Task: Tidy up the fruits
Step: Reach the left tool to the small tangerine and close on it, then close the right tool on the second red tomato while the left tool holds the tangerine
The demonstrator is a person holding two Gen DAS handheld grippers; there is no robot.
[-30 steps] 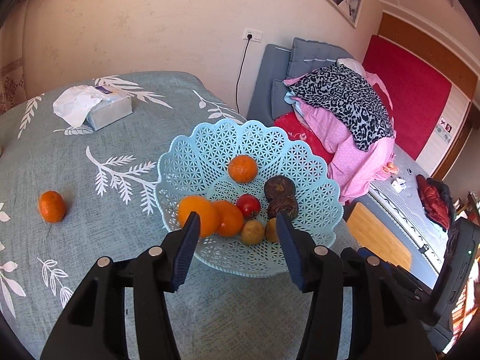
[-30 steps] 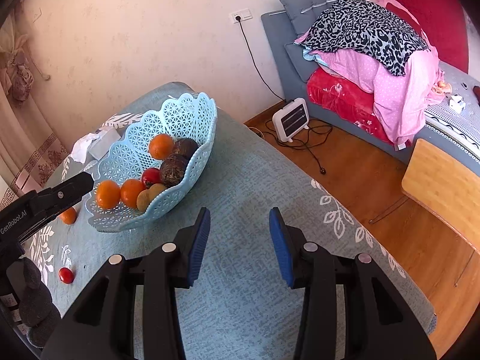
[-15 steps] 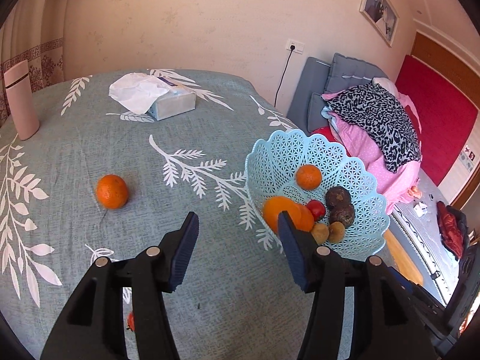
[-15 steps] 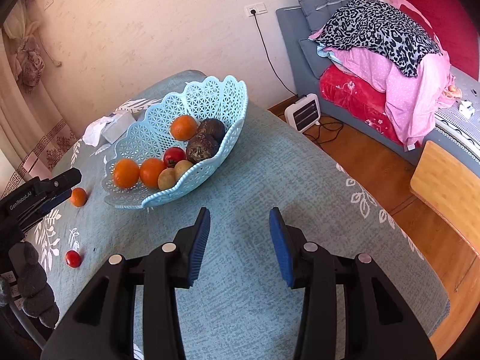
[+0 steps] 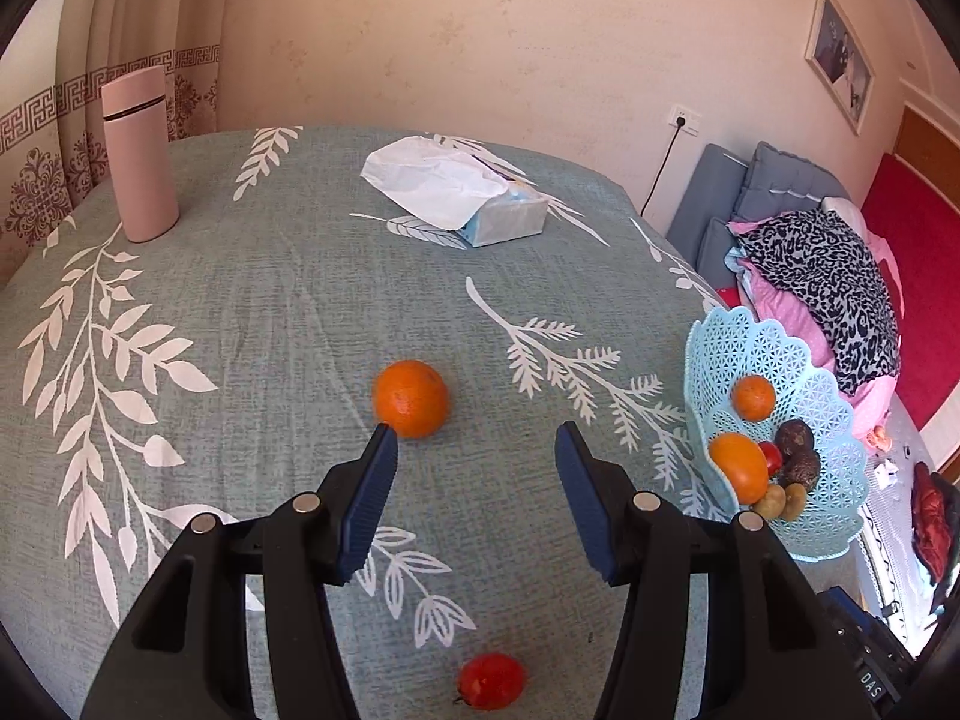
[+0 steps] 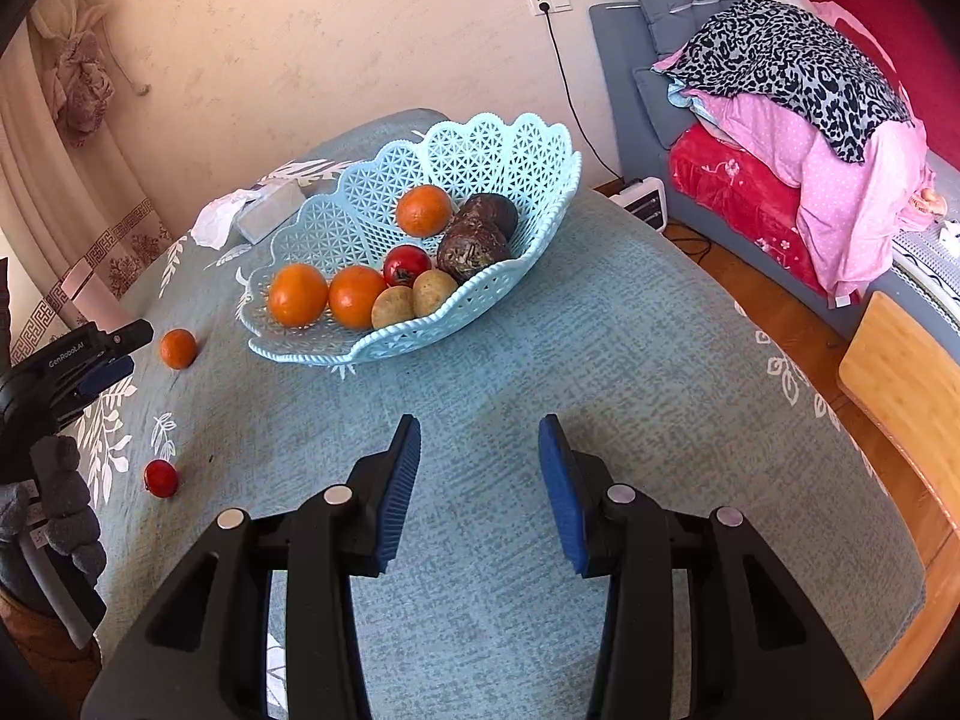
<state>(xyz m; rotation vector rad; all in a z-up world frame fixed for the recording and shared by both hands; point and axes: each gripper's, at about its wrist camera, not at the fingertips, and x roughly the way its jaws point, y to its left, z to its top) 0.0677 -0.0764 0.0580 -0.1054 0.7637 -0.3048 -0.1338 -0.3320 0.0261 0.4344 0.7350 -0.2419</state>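
Tilting downward, left gripper hovers open-fingered near loose orange.

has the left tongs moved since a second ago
Yes. In the right wrist view the left tongs have swung away from the basket toward the loose orange on the table; both stay put.

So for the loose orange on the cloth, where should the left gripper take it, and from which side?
Across its widest middle, coming down from above and slightly behind. The orange is round and sits free on the cloth, away from the basket, so either side is clear. The left gripper is open, nothing between its fingers.
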